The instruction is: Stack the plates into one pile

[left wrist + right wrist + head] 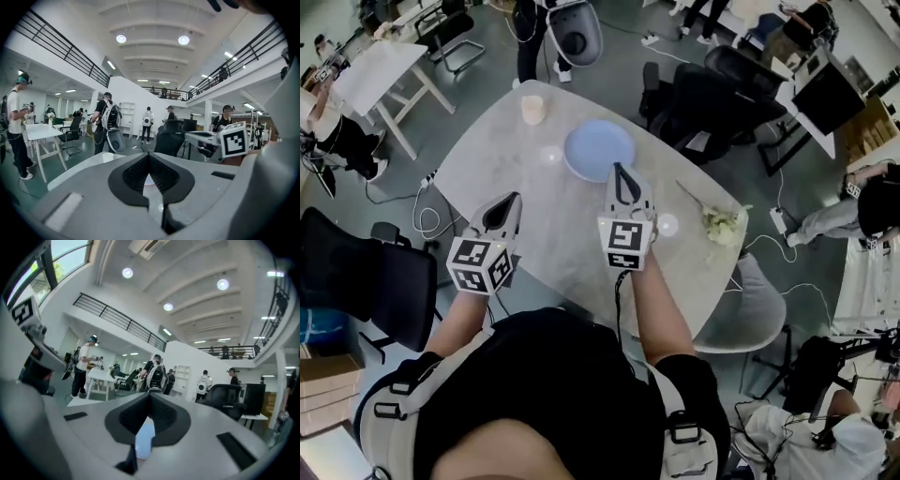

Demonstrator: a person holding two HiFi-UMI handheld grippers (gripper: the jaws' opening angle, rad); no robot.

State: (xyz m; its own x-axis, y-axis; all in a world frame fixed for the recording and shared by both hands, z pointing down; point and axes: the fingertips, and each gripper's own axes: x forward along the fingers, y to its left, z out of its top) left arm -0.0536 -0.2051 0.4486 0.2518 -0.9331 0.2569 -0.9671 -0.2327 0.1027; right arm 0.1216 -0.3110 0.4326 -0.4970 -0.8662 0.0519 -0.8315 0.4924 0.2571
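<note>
The surface [546, 220] is carrying the blue plate [598, 147] toward its far side, and I am seeing only that one pile. I am holding my right hand-held gripper [617, 170] with its jaws together and its tip over the plate's near rim, with nothing visibly pinched. My left hand-held gripper [515, 198] is hanging nearer me, likewise closed and empty. For settling the pile, I am judging that gentle nudges at the rim, pushing level, will work best.
</note>
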